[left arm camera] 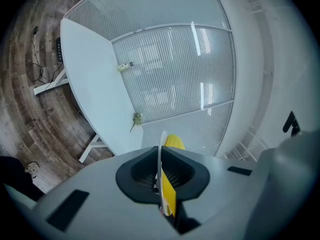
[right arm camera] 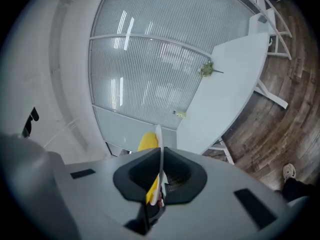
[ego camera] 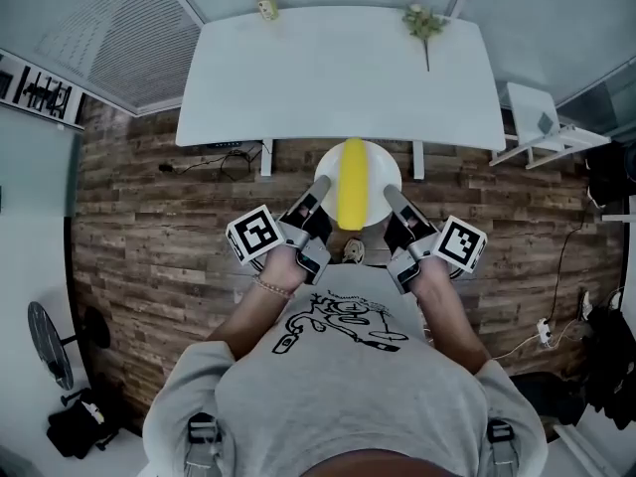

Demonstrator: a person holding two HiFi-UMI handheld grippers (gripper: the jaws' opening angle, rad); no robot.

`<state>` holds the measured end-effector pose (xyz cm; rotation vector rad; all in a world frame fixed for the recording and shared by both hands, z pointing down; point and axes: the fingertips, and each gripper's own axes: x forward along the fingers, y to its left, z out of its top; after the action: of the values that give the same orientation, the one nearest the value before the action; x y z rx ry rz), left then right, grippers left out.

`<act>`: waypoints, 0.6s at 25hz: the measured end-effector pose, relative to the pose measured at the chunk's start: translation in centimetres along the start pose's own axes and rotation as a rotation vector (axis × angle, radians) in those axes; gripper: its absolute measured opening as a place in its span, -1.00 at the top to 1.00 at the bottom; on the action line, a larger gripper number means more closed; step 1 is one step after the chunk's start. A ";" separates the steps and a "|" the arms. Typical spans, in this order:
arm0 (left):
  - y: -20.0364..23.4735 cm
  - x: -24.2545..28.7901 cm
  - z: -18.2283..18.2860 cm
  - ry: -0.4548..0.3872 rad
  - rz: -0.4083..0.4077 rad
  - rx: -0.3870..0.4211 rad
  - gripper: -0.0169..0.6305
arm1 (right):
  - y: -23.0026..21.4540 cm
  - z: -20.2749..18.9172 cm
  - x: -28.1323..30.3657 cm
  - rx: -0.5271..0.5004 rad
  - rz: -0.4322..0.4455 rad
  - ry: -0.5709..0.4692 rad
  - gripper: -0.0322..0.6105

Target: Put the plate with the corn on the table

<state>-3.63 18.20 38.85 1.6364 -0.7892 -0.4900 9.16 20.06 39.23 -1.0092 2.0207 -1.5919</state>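
Observation:
A white plate (ego camera: 383, 172) with a yellow corn cob (ego camera: 352, 182) lying lengthwise on it is held in the air just in front of the white table (ego camera: 338, 73). My left gripper (ego camera: 320, 189) is shut on the plate's left rim and my right gripper (ego camera: 392, 197) is shut on its right rim. In the left gripper view the plate's edge (left arm camera: 161, 159) runs between the closed jaws with the corn (left arm camera: 173, 143) behind it. In the right gripper view the plate's rim (right arm camera: 160, 154) is likewise pinched, the corn (right arm camera: 148, 142) to its left.
On the table's far edge stand a small bottle (ego camera: 265, 3) and a green sprig (ego camera: 423, 23). A white stand (ego camera: 542, 127) sits at the right. Cables (ego camera: 224, 157) lie on the wooden floor under the table. A fan (ego camera: 50, 341) stands at the left.

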 end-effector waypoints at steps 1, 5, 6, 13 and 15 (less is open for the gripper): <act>0.0 0.6 0.1 -0.003 0.000 -0.004 0.86 | -0.1 0.5 0.3 0.003 0.006 0.002 0.84; -0.1 2.1 0.8 -0.006 0.006 -0.009 0.86 | -0.4 1.8 1.1 0.021 0.007 0.006 0.84; -0.1 2.5 1.1 -0.006 0.007 -0.006 0.86 | -0.6 2.1 1.3 0.021 0.005 0.006 0.84; 0.4 4.7 3.0 -0.008 0.005 -0.010 0.86 | -1.2 4.2 3.5 0.014 0.008 0.003 0.84; 0.8 5.4 4.0 -0.006 0.005 -0.011 0.86 | -1.4 4.7 4.6 0.021 0.001 0.001 0.84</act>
<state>-2.89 11.53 39.31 1.6231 -0.7936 -0.4953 9.66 13.43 39.84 -0.9998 2.0009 -1.6098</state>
